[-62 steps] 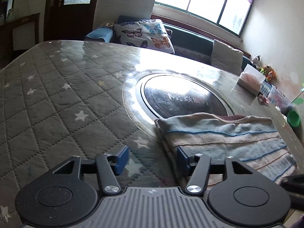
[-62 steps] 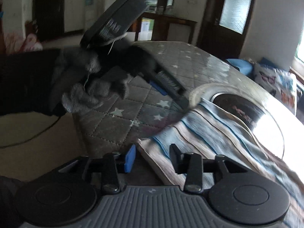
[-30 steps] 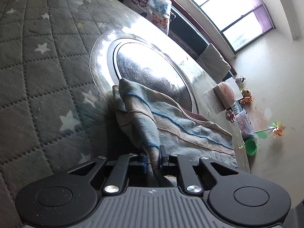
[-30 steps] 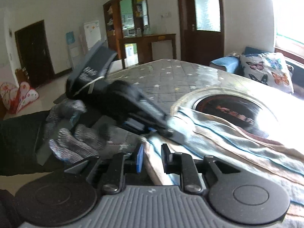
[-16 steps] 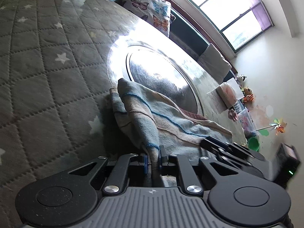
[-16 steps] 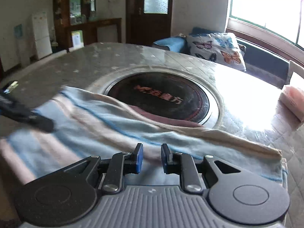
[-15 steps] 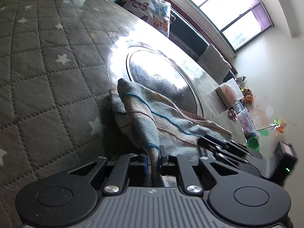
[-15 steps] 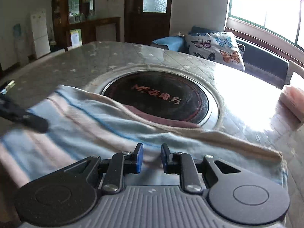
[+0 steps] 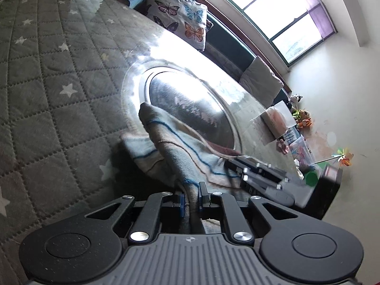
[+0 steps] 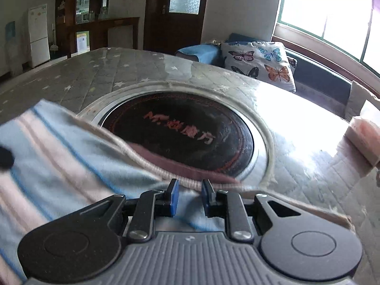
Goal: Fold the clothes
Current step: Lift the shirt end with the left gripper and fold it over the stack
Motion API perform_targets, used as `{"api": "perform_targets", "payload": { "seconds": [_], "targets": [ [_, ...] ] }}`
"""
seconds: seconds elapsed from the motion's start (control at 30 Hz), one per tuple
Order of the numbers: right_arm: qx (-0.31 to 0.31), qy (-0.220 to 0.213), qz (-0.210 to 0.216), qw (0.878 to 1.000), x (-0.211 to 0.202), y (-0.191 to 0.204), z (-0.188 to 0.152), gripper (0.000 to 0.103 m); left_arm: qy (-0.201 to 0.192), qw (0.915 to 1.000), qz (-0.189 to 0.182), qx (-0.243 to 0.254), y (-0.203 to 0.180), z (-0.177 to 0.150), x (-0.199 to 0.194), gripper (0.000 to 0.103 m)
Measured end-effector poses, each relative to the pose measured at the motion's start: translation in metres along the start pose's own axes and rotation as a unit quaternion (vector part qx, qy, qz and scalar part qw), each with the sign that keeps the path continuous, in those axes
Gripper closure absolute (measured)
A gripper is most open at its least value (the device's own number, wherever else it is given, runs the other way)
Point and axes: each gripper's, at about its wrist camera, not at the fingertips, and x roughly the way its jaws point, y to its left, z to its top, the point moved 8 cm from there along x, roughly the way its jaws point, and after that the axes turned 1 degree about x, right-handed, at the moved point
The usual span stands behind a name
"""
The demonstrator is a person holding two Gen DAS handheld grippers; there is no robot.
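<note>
In the left wrist view, our left tongs pinch a gathered fold of the cloth, the blue pads pressed against it on both sides so that it rises as a ridge from the tabletop. In the right wrist view our right tongs stand narrowly parted over the cloth; fabric lies between and under the pads, but we cannot tell whether they press on it. The cloth, pale blue with pink and blue stripes, lies on the near part of the tabletop, and its far edge overlaps the rim of the round dark plate set into the quilted, star-printed cover. From the left wrist view the right tongs show as a black bar at the cloth's right end. Farther right along the tabletop edge stands a pink tissue box, then a clear plastic tub with small coloured items inside that we cannot make out, and a green cup whose contents are hidden. Beyond the tabletop a butterfly cushion rests on a bench under the window.
</note>
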Motion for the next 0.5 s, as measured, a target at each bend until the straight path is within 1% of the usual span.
{"api": "perform_targets", "payload": {
  "seconds": [0.2,0.23,0.33,0.5],
  "targets": [
    [-0.015,0.003,0.018,1.000,-0.042,0.012,-0.026,0.081,-0.012,0.9997,-0.004,0.022,-0.038,0.008,-0.006,0.092],
    [-0.015,0.005,0.025,1.000,-0.049,0.014,-0.032,0.078,-0.014,0.9996,-0.005,0.026,-0.045,0.009,-0.006,0.092],
    [-0.021,0.009,0.043,0.999,-0.068,0.024,-0.050,0.076,-0.017,0.9992,-0.005,0.036,-0.067,0.012,-0.002,0.092],
    [-0.044,0.005,0.060,0.997,-0.099,0.038,-0.077,0.074,-0.014,0.9986,0.000,0.052,-0.107,0.015,0.008,0.092]
  ]
}}
